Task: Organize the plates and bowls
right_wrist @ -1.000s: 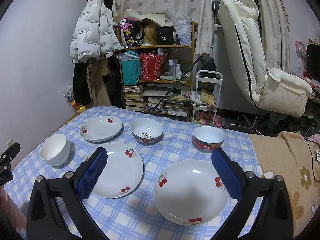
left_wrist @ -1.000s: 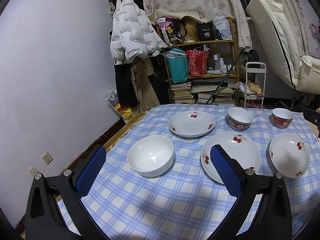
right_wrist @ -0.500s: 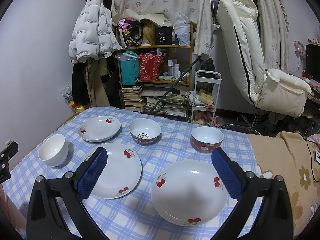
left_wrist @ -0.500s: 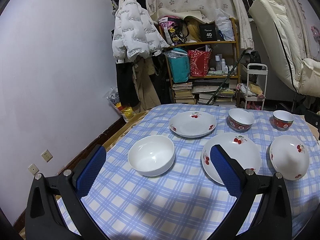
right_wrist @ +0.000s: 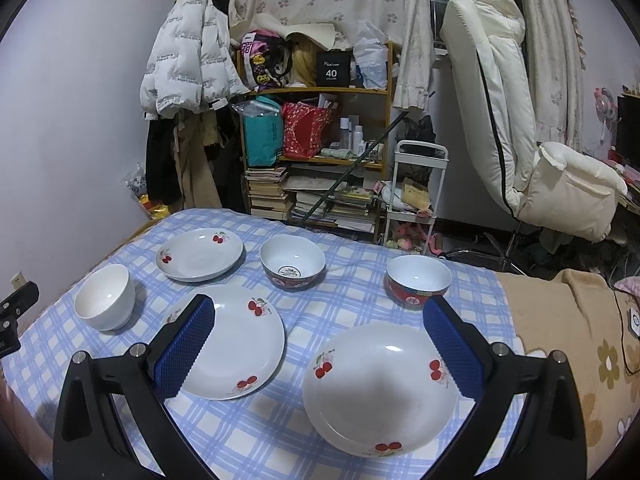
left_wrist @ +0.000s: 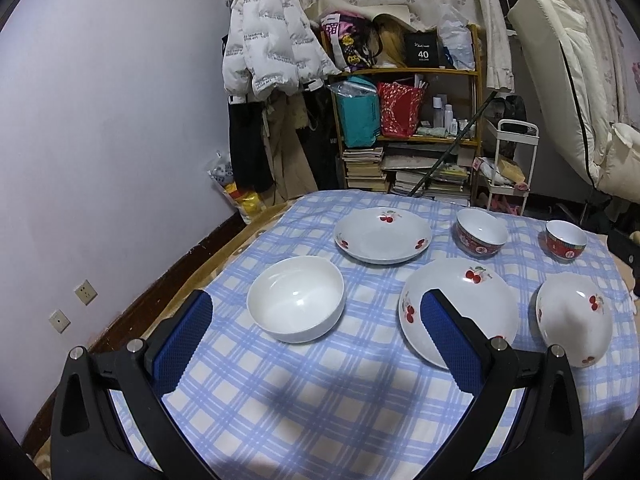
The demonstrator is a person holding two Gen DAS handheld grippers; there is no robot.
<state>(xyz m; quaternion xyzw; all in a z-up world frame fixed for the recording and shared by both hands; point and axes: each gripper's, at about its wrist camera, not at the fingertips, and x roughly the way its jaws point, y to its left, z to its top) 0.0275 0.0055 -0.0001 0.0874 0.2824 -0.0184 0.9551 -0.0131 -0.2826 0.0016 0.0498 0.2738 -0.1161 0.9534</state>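
Observation:
Three white cherry-print plates lie on the blue checked tablecloth (left_wrist: 320, 408): a far one (left_wrist: 383, 234) (right_wrist: 199, 253), a middle one (left_wrist: 458, 304) (right_wrist: 232, 340) and a right one (left_wrist: 574, 316) (right_wrist: 380, 388). A plain white bowl (left_wrist: 296, 309) (right_wrist: 105, 296) stands at the left. Two red-patterned bowls stand at the back, a larger one (left_wrist: 481, 232) (right_wrist: 292, 262) and a smaller one (left_wrist: 566, 240) (right_wrist: 418, 281). My left gripper (left_wrist: 316, 322) is open, hovering in front of the white bowl. My right gripper (right_wrist: 318, 326) is open above the near plates.
A cluttered shelf (right_wrist: 316, 148) with books and bags, a small white cart (right_wrist: 416, 196) and a white reclining chair (right_wrist: 520, 140) stand beyond the table's far edge. A white jacket (left_wrist: 268, 52) hangs on the left wall. A tan flowered blanket (right_wrist: 568, 340) covers the table's right end.
Both grippers have drifted slightly back and up, so the dishes sit a bit lower and smaller. Nothing on the table has moved; both grippers stay open.

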